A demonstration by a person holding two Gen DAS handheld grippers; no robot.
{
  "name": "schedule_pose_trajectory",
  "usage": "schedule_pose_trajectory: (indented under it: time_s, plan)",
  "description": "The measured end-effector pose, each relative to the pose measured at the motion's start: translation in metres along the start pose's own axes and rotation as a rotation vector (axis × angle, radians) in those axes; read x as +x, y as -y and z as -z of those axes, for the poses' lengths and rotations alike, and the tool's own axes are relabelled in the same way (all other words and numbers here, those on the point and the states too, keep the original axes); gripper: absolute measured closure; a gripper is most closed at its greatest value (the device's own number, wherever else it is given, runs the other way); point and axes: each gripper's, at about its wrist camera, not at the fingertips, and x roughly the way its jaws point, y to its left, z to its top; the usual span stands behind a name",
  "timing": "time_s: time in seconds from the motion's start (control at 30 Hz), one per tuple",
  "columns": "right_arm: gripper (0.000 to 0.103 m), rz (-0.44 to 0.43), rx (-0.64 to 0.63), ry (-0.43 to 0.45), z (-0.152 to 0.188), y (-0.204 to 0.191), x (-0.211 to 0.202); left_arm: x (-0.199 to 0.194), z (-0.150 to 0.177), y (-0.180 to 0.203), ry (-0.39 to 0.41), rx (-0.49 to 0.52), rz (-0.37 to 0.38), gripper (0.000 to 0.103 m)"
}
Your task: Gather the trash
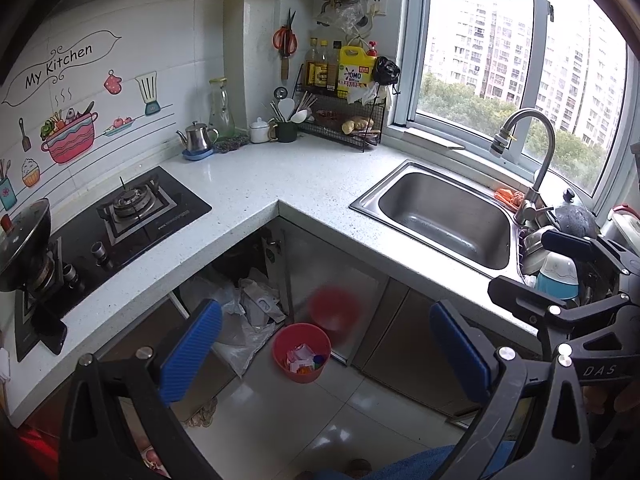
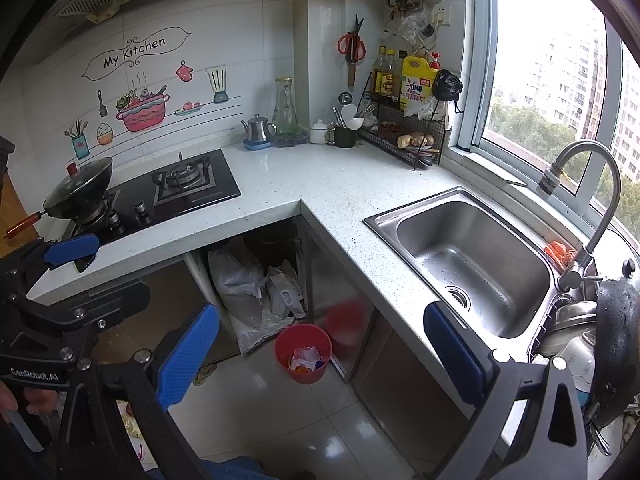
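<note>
A red trash bin [image 1: 302, 352] stands on the tiled floor below the counter corner, with wrappers and small scraps inside; it also shows in the right wrist view [image 2: 303, 352]. My left gripper [image 1: 326, 352] is open and empty, held high above the floor with the bin between its blue pads. My right gripper [image 2: 322, 354] is open and empty, also high above the bin. The left gripper appears at the left edge of the right wrist view [image 2: 72, 248], the right one at the right edge of the left wrist view [image 1: 560, 264].
An L-shaped white countertop [image 1: 256, 184] holds a gas hob [image 1: 132, 208] with a wok at left, a steel sink [image 1: 444, 216] with faucet at right, and bottles, rack and kettle at the back. Plastic bags [image 2: 248, 288] fill the open cabinet behind the bin.
</note>
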Motion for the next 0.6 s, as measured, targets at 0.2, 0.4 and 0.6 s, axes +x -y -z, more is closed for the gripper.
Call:
schedule_pose_trajectory:
  time_s: [0.2, 0.4, 0.6]
  plan:
    - [0.001, 0.004, -0.001, -0.002, -0.0008, 0.0008, 0.0001, 0.0020, -0.0012, 0.0017, -0.003, -0.001, -0.003, 0.000]
    - [0.001, 0.004, 0.000, -0.004, -0.0010, 0.0000, 0.0017, 0.0046, 0.0000, -0.0007, -0.008, 0.008, -0.001, 0.000]
    - [0.001, 0.003, 0.001, -0.008, -0.0020, -0.0016, 0.0039, 0.0097, -0.0020, -0.0029, -0.016, 0.011, 0.000, 0.000]
